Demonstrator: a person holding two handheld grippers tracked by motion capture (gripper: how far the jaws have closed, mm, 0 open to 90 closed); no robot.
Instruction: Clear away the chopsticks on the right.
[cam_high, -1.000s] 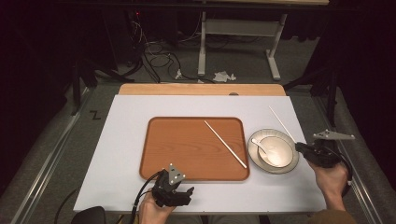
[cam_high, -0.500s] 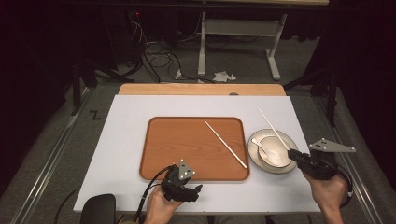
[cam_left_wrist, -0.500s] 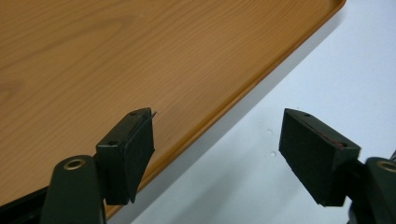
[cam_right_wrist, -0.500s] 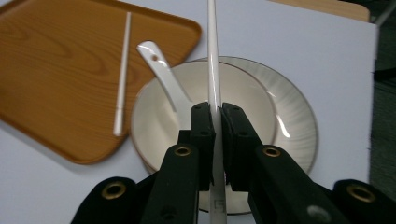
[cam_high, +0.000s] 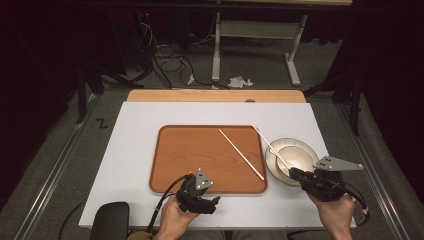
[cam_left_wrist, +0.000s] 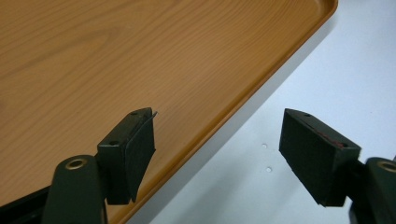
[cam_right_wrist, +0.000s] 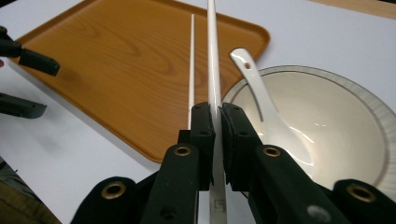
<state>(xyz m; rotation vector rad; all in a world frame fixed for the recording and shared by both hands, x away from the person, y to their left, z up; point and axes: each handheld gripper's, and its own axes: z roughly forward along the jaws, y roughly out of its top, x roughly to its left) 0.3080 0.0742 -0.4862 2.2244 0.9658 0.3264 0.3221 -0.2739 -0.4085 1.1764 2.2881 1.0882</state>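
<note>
Two white chopsticks show: one (cam_high: 241, 154) lies across the wooden tray (cam_high: 190, 160), the other (cam_right_wrist: 214, 70) is pinched between the jaws of the right tool (cam_right_wrist: 217, 121), pointing toward 11 o'clock above the bowl (cam_high: 305, 156) and its spoon (cam_right_wrist: 264, 107). The left tool (cam_left_wrist: 219, 149) gapes wide, holding nothing, over the tray's 6 o'clock edge and the white surface (cam_high: 130, 145).
</note>
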